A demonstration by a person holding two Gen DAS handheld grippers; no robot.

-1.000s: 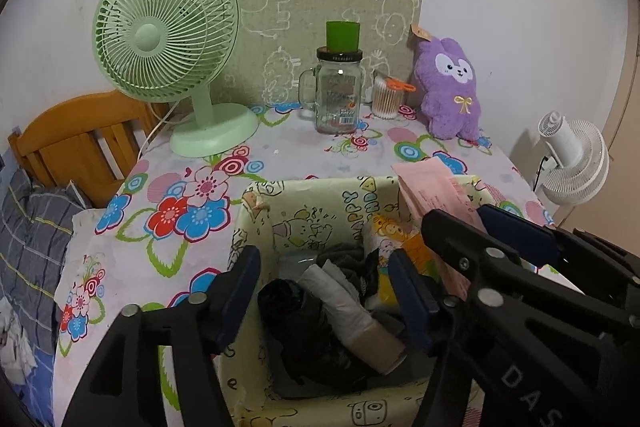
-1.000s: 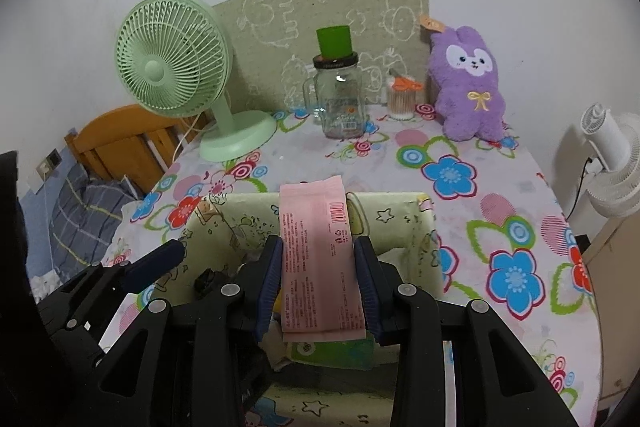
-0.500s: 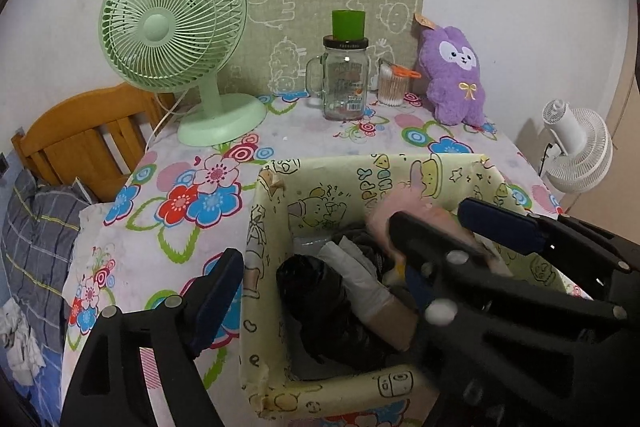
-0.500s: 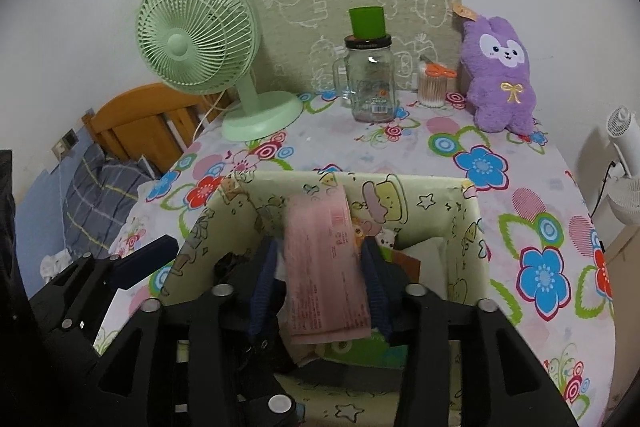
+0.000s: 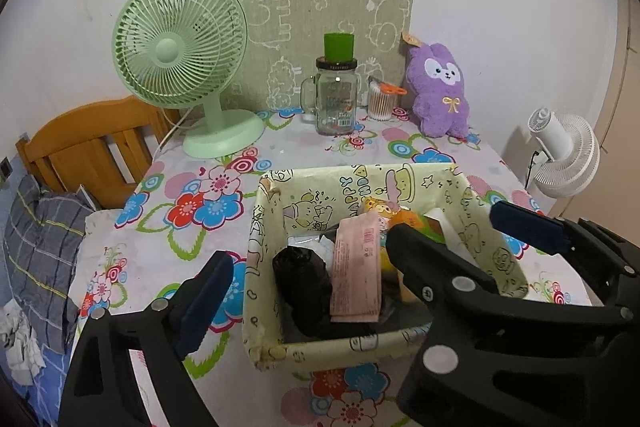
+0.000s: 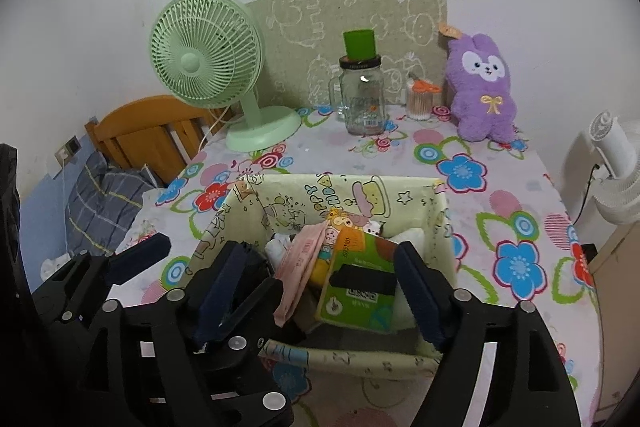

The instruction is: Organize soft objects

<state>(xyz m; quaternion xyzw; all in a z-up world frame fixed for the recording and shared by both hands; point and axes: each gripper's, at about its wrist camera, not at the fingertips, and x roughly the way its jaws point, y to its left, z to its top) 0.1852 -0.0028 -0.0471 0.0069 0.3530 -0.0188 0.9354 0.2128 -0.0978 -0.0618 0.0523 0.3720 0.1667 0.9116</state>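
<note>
Your right gripper (image 6: pixel 320 291) has dropped the pink packet (image 5: pixel 356 275) into the box (image 5: pixel 256 259); both jaws spread, empty. Next, fetch the purple plush (image 6: pixel 482 87).

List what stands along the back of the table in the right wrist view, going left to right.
green desk fan → glass mug jar with the green cup on its lid → small container of cotton swabs → purple plush bunny
</note>
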